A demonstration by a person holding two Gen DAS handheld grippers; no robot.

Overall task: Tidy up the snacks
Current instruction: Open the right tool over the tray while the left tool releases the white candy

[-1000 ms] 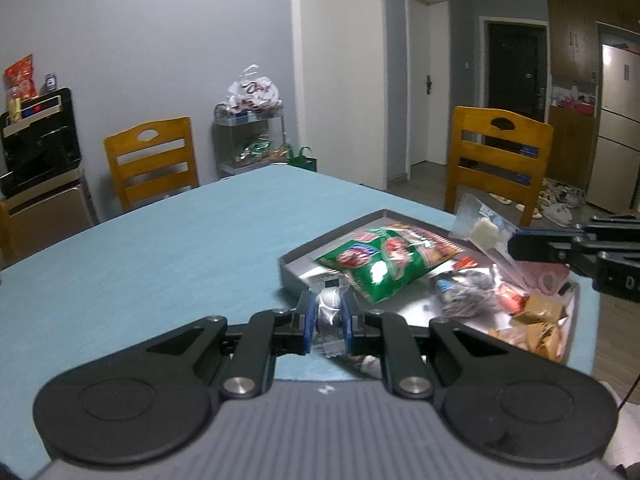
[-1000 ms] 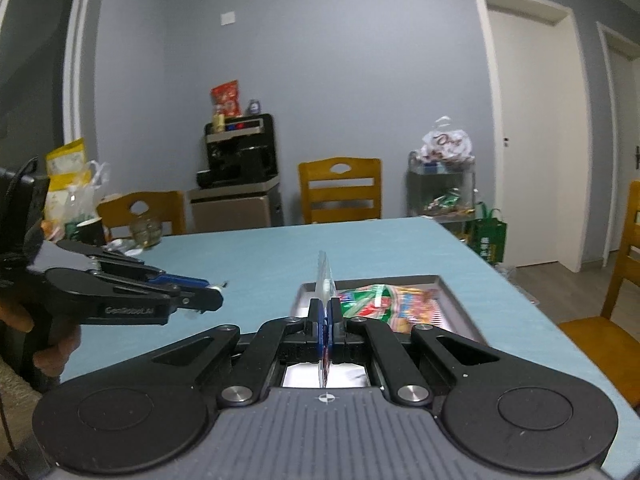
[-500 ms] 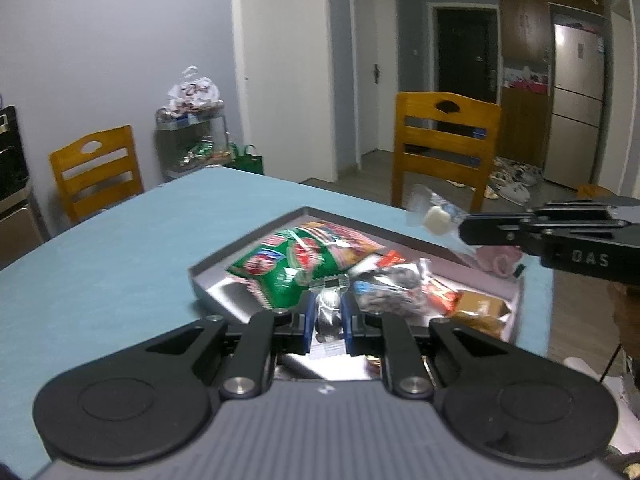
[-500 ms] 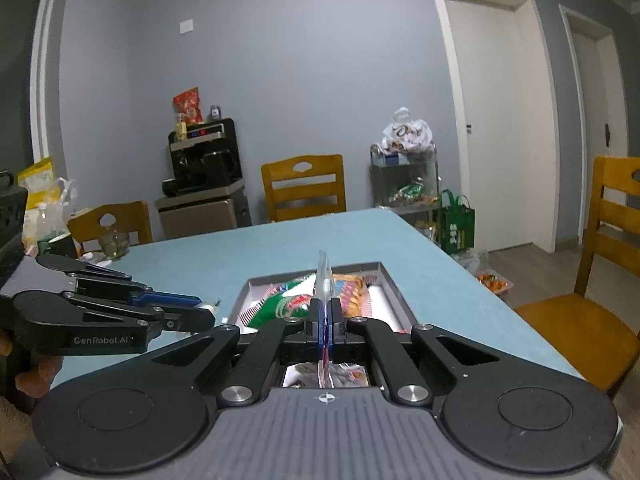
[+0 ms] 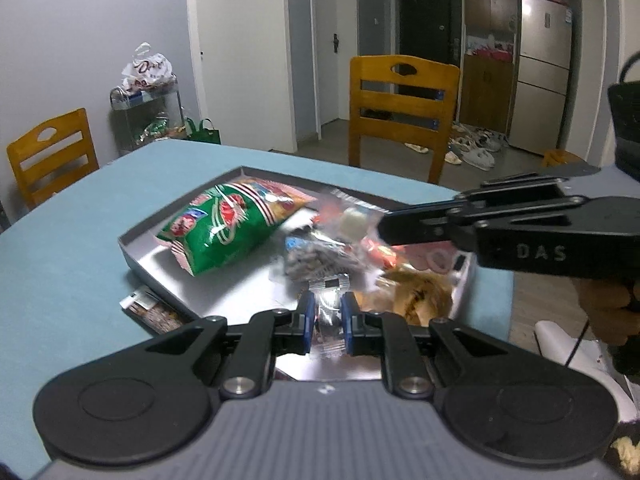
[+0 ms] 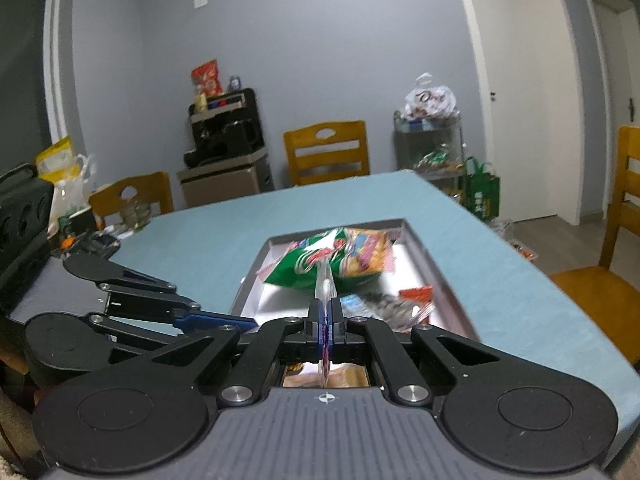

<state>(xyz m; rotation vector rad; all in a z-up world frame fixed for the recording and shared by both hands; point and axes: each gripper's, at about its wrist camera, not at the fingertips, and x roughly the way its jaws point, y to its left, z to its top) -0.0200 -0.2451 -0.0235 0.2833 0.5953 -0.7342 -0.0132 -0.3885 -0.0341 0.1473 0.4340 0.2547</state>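
Left gripper [image 5: 326,318] over blue-clothed table [image 5: 80,216], wooden chairs [image 5: 402,108] around.

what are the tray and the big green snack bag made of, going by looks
Tray: seems metal, maybe steel, with grey walls; its floor mirrors the room light like brushed sheet.
Green snack bag: glossy printed plastic film, likely foil-lined; it shows sharp highlights, crinkles and a crimped, serrated end seam.

Matte black left gripper [image 5: 326,322] with blue finger pads [image 5: 307,320], silver pivot screws, ribbed grey housing, right gripper [image 5: 384,226] stamped "DAS"
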